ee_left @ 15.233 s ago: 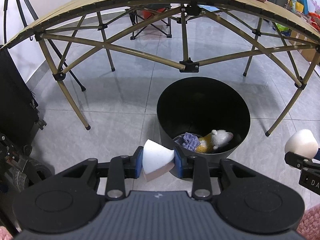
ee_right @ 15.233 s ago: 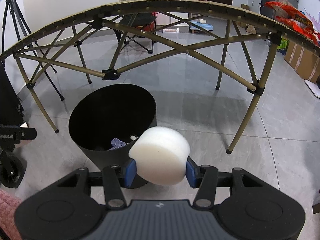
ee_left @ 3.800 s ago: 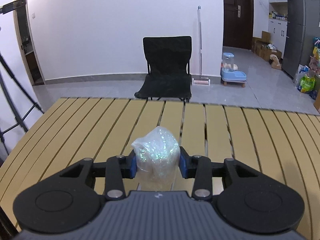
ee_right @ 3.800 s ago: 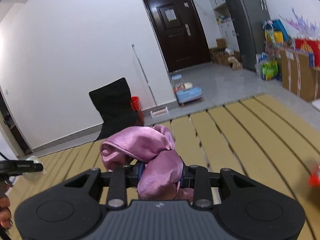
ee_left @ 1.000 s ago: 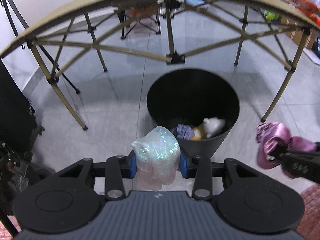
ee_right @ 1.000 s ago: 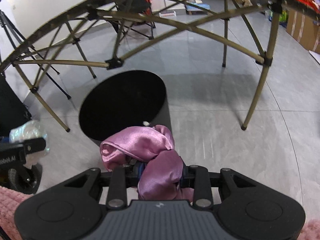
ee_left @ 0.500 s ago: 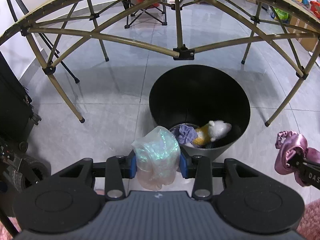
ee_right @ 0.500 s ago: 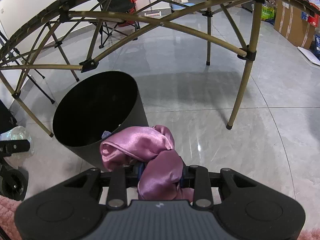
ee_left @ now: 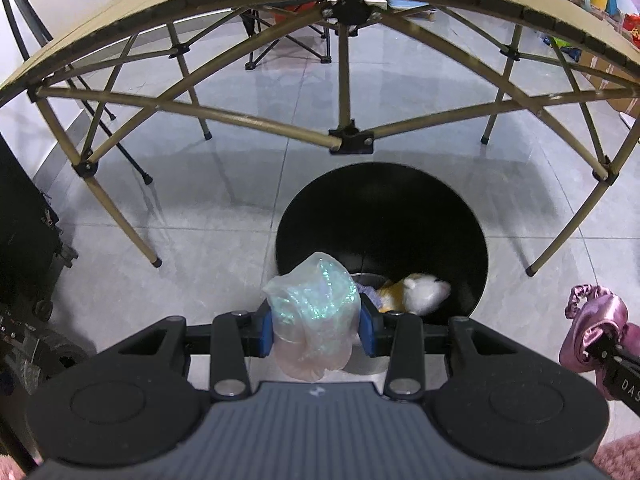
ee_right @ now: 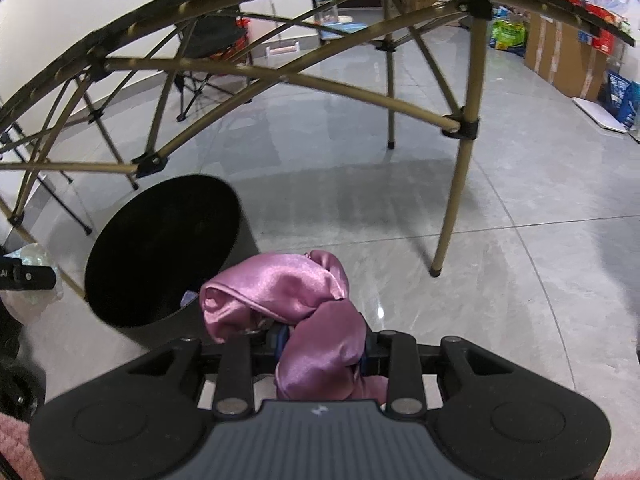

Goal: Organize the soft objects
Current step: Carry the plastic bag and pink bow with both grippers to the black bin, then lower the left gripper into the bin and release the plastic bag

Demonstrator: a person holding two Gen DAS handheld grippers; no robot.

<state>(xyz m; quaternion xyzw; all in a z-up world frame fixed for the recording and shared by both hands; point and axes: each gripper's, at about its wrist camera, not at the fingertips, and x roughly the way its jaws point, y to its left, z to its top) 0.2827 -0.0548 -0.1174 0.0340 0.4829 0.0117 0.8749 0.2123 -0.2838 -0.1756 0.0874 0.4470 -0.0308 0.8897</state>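
My left gripper (ee_left: 316,330) is shut on an iridescent plastic bag (ee_left: 314,312), held just at the near rim of the black round bin (ee_left: 460,216) on the floor. Inside the bin lie a white and yellow plush toy (ee_left: 416,292) and a bit of purple cloth (ee_left: 370,294). My right gripper (ee_right: 322,346) is shut on a pink satin bow (ee_right: 296,296), to the right of the black bin (ee_right: 132,280). The pink bow (ee_left: 592,332) also shows at the right edge of the left wrist view. The iridescent bag (ee_right: 30,276) appears at the far left of the right wrist view.
A folding table with tan crossed legs (ee_left: 248,120) arches over the bin, one leg (ee_right: 456,188) standing right of it. A black folding chair (ee_right: 208,48) stands behind. Cardboard boxes (ee_right: 560,56) line the right wall. Black equipment (ee_left: 24,248) stands at the left. Grey tiled floor lies around.
Both grippers have shifted sideways with their loads. In the left wrist view the bin has slid right and the bag now overlaps its near rim. In the right view the bin moved left.
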